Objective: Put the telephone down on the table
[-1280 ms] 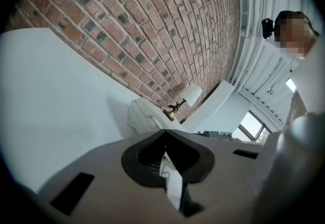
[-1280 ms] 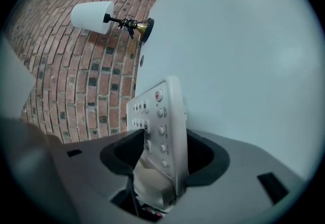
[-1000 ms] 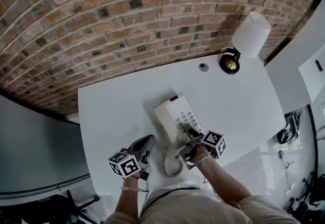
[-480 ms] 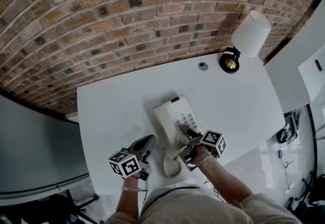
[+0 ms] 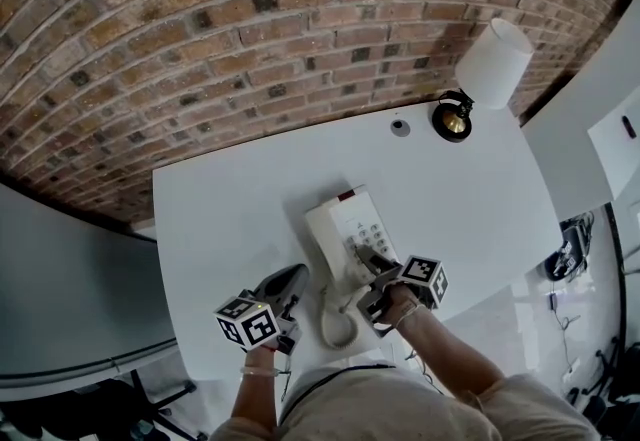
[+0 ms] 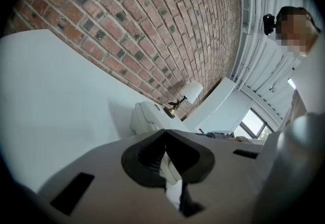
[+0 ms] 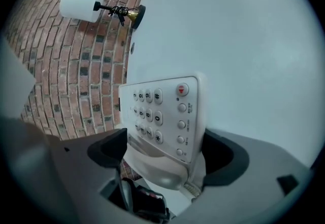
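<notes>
**A:** Barely anything moved. The left gripper (image 5: pixel 296 277) is parked in the same spot, jaws fully together and empty. The right gripper (image 5: pixel 372 284) has just been opening its jaws.

**B:** Why's the left idle?

**A:** Looks like a one-hand job. It hangs low over the near tabletop (image 5: pixel 230 219), clear of the work.

**B:** Telephone?

**A:** The telephone (image 5: pixel 345 224) is flat mid-tabletop, keypad up. The handset (image 5: pixel 337 324) lies loose at its near end. The right jaws are wide and straddle the base's near end. One pad is clearly off it, the other is too close to call. Reads as a release, since the tabletop carries the weight now. The lamp (image 5: pixel 493 64) is in the far right corner, well apart.
</notes>
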{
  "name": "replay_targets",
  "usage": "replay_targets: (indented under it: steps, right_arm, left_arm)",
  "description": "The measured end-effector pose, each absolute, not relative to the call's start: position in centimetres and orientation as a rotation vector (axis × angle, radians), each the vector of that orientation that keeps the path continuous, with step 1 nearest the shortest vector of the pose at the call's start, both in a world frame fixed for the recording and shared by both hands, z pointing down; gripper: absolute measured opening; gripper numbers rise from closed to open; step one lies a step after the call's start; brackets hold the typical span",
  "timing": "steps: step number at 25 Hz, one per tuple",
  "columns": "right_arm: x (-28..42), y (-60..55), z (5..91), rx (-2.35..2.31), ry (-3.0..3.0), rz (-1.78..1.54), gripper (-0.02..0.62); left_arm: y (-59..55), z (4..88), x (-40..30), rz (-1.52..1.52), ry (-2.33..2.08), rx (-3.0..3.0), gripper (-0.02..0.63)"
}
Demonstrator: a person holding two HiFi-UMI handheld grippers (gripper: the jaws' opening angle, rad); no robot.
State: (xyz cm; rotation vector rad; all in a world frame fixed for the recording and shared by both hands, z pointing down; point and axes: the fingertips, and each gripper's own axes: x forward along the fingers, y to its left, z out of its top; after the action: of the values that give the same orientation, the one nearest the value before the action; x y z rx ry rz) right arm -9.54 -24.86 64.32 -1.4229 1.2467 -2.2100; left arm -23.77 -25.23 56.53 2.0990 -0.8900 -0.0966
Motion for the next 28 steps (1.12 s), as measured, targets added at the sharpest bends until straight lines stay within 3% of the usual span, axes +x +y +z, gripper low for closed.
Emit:
replay_targets:
  steps: [11, 15, 21, 28]
  right_arm:
    - [-8.7, -24.0, 64.0, -1.418, 1.255, -2.198, 0.450]
    - [-8.3, -23.7, 63.6, -1.403, 1.287, -2.196, 0.418]
    - [-7.8, -22.3, 63.1, -1.419, 1.407, -2.197, 0.258]
    - [-7.1, -22.9, 61.5, -1.381, 1.499, -2.137, 0.142]
  left_arm:
    - [-24.6, 56.4, -23.4, -0.095, -0.908, 2.096, 0.005]
    - [-24.4, 56.2, -23.2, -0.093, -0.927, 2.094, 0.005]
    - [-23.5, 55.6, -22.8, -0.085, -0.949, 2.100, 0.005]
    - [-22.5, 55.0, -22.8, -0.087, -0.989, 2.097, 0.005]
